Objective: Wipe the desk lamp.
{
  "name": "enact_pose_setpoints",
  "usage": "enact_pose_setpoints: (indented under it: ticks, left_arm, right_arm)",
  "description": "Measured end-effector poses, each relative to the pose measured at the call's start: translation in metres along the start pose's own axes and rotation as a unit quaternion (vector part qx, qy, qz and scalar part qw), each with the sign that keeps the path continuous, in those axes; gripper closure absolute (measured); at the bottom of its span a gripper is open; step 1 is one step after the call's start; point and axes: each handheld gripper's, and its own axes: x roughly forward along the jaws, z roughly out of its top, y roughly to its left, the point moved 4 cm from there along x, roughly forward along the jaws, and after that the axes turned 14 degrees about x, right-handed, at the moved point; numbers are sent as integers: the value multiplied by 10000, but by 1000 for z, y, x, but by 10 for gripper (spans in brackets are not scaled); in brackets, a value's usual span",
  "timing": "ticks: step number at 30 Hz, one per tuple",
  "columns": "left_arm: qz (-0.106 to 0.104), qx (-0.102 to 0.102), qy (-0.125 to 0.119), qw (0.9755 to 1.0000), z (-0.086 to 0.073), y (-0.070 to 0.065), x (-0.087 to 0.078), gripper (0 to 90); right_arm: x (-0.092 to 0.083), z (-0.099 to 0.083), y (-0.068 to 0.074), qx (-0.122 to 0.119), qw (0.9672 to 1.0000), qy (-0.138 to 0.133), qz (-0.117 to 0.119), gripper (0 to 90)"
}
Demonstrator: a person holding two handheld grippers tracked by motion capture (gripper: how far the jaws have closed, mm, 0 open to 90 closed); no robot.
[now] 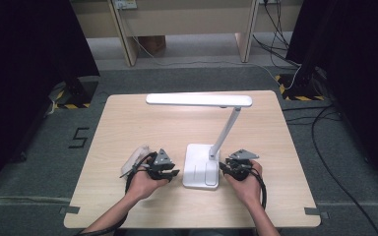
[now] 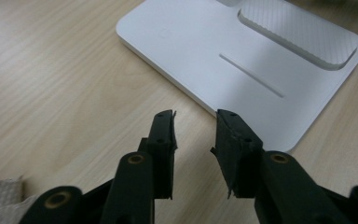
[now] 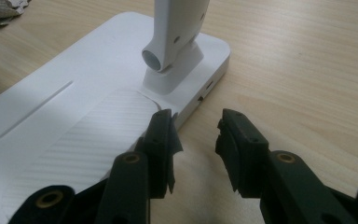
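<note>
1. A white desk lamp (image 1: 204, 147) stands near the middle of a light wooden table (image 1: 128, 123), toward the person's side.
2. Its base (image 1: 201, 166) is a flat white slab with rounded corners, lying flat on the wood between the two grippers.
3. In the left gripper view the base (image 2: 200, 51) shows a thin straight groove across its top and a shallow sunken panel with a fine ribbed texture toward one end.
4. In the right gripper view a round-ended hinge (image 3: 168, 56) sits on a small raised block at one corner of the base (image 3: 74, 121), and the stem rises from it.
5. From the high view the slim white stem (image 1: 226, 130) leans away from the person and carries a long, flat light bar (image 1: 199, 100), which lies level above the far half of the table.
6. The left gripper (image 1: 170, 173) rests just left of the base; its jaws are spread with only bare table between them, tips close to the base edge but not touching it.
7. The right gripper (image 1: 225, 168) sits just right of the base, near the stem's foot; its jaws are also spread and pinch nothing.
8. A pale woven cloth (image 1: 137, 156) lies bunched on the table just beside the left hand (image 1: 145, 182), apart from the lamp.
</note>
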Motion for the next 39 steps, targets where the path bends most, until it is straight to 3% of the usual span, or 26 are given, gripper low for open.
enact_pose_setpoints:
  ticks: [14,22,26,29,36,38,39]
  left_arm:
    - [553,-190,-203,9981,-19,20,-45,510]
    - [920,-354,-89,9951,-48,31,-70,458]
    - [1060,-497,-77,9931,-66,34,-80,444]
    - [1145,-661,-205,9910,-79,37,-88,433]
    - [1311,-1023,-465,9850,-111,38,-95,411]
    - [1362,-1092,-584,9829,-118,37,-94,403]
    - [1438,-1152,-652,9807,-121,36,-93,402]
  right_arm:
    - [-23,-5,-13,9,9998,-147,-110,579]
    - [-36,-15,-25,57,9996,-185,-182,564]
    - [-43,-21,-32,80,9995,-243,-197,554]
    - [-48,-25,-37,115,9993,-299,-193,547]
    - [-61,-35,-48,229,9979,-554,-243,522]
    - [-63,-37,-50,232,9973,-658,-245,510]
    - [-64,-38,-51,248,9969,-707,-260,504]
